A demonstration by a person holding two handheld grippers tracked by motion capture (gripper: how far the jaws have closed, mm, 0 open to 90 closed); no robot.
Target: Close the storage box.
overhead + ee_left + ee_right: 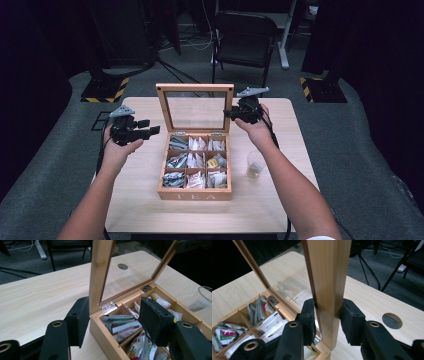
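Tea packets are seen in the wooden box mid-surface; its upright lid is clamped by the right gripper, while the left gripper is held apart.

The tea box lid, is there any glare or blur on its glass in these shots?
High view: dim, dark room, soft overall; lid pane looks see-through, no glare. Left gripper view: sharper; faint reflections on the glass. Right gripper view: pale tea-bag reflections in the pane; right gripper clamps the frame.

We see the pale table lit evenly from above while the floor at the picture's corners sinks into darkness. The high view is soft; near jaws blur slightly, and the glass lid shows faint reflections.
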